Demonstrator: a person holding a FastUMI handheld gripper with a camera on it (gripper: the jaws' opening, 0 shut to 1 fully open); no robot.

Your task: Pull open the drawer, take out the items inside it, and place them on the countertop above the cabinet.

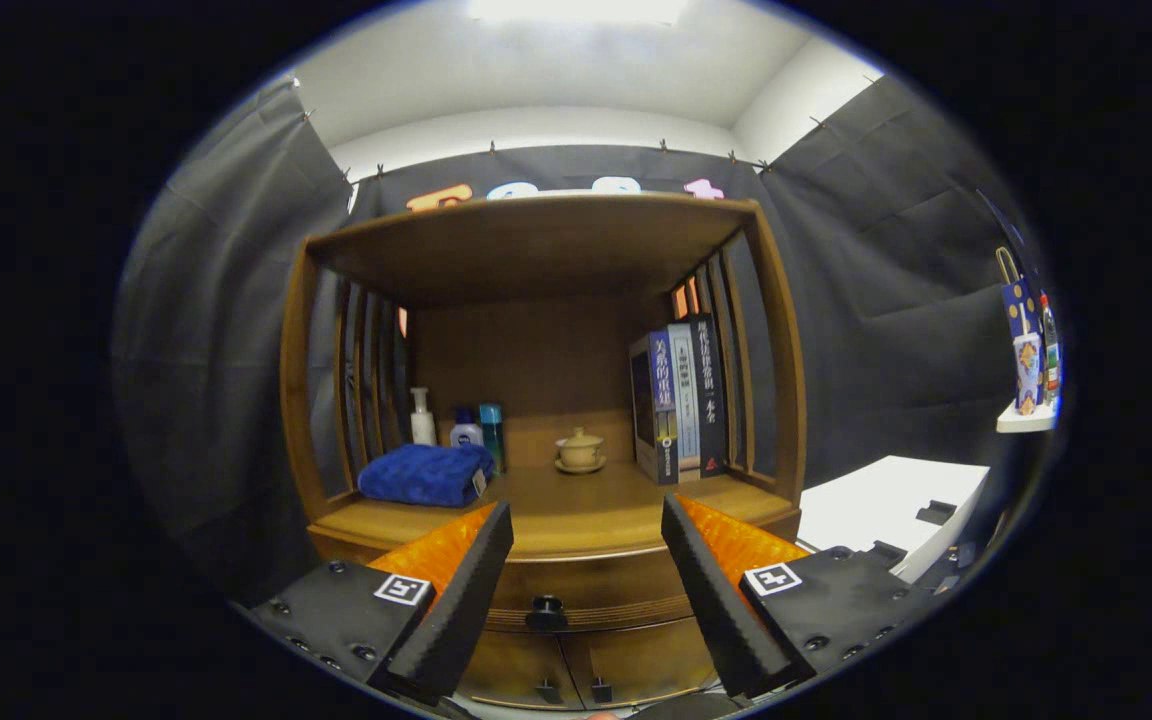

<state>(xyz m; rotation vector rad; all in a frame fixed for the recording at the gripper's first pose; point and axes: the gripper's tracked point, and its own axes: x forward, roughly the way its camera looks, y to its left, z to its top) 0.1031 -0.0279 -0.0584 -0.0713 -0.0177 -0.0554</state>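
Gripper [586,520] fingers spread wide, holding nothing. Drawer [586,595] closed, front facing camera, long axis side to side; its dark knob [546,612] between fingers, just ahead. Countertop [576,505] beyond fingertips: folded blue towel [424,474], lidded cup [580,448], upright books [681,400].

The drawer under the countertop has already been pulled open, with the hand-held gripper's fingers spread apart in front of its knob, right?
Not quite. In the gripper view the drawer is closed, its front flush with the cabinet. The rest holds: the hand-held gripper has its fingers spread apart in front of the knob, touching nothing.
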